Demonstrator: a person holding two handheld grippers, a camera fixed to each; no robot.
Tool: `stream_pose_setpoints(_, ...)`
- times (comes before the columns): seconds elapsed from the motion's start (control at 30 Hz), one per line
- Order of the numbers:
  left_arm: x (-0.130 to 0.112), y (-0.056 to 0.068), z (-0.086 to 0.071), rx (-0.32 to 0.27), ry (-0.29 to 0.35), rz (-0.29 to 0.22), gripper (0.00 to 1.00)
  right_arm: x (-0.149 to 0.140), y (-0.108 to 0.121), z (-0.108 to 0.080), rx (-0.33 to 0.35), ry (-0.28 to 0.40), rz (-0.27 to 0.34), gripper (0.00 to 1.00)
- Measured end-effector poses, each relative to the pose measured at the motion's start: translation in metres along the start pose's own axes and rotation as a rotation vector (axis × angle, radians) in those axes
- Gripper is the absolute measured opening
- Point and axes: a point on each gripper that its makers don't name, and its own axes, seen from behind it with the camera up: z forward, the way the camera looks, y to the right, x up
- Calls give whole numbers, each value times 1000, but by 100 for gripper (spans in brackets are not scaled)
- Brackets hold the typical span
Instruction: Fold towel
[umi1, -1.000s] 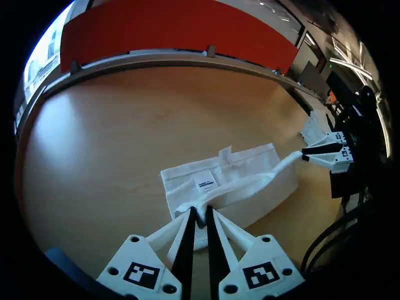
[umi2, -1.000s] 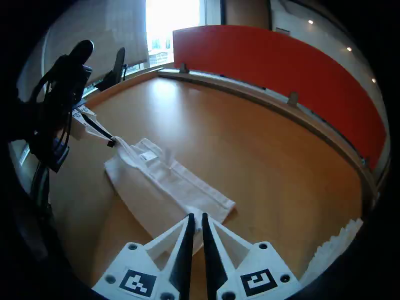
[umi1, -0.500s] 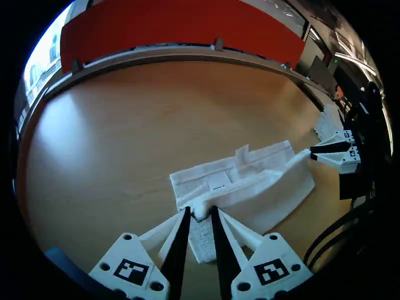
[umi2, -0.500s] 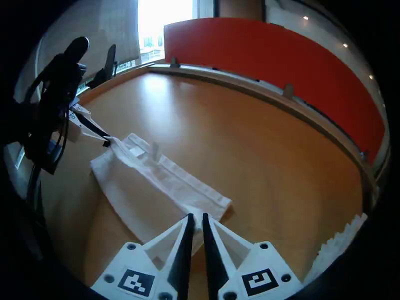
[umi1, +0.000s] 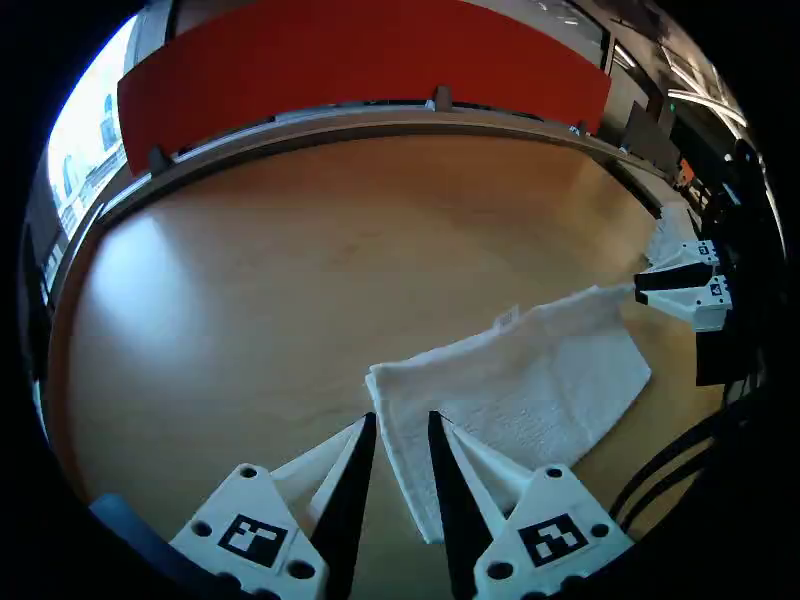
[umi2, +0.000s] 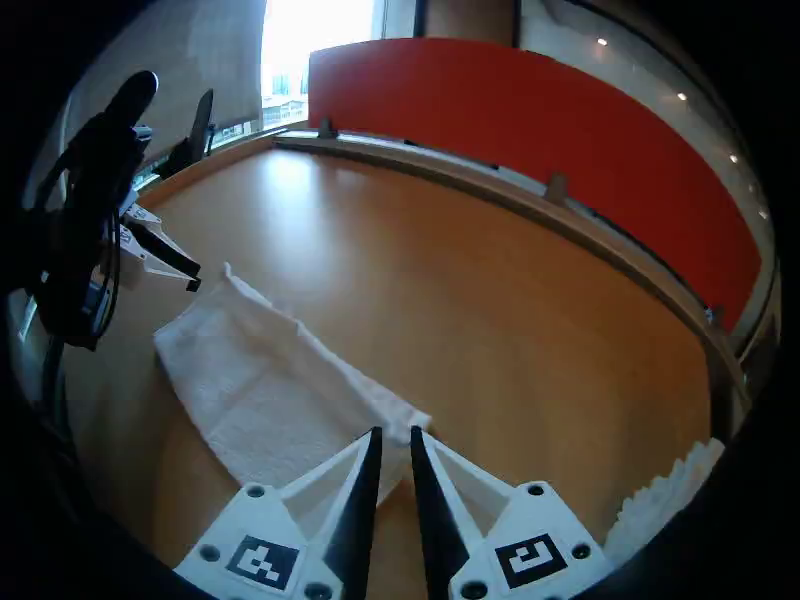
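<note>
A white towel (umi1: 530, 380) lies folded flat on the wooden table (umi1: 300, 260). My left gripper (umi1: 400, 425) stands open at the towel's near corner, with the cloth edge lying loose between its fingers. My right gripper (umi2: 394, 440) is open too, its tips just over the towel (umi2: 250, 380) at its near end. In the left gripper view the right gripper (umi1: 645, 288) sits at the towel's far corner with its jaws apart. The left gripper (umi2: 195, 275) shows at the towel's far end in the right gripper view, with a hand behind it.
A red panel (umi1: 350, 50) runs behind the table's curved back rim (umi1: 400, 110). Another white cloth (umi2: 670, 485) lies at the table's edge, seen also as white cloth (umi1: 675, 225) past the right gripper. Dark chairs (umi2: 200, 125) stand by the window. Cables hang at the right gripper.
Both grippers lowered the lifted towel edge onto the cloth and opened. The towel now lies flat, its label and hem covered.
</note>
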Motion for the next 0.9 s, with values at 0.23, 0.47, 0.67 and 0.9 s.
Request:
stream_pose_setpoints(0.23,5,0,-8,-12,23,-7,86,1,1,-7,-17,7,8,90)
stream_pose_setpoints(0.47,2,1,-15,-16,33,1,97,-3,-7,-14,-14,15,36,96)
stream_pose_setpoints(0.67,-2,5,-23,-21,38,0,97,-10,-13,-21,-16,13,43,96)
stream_pose_setpoints(0.9,-14,11,-33,-25,40,9,97,-18,-21,-33,-20,14,48,96)
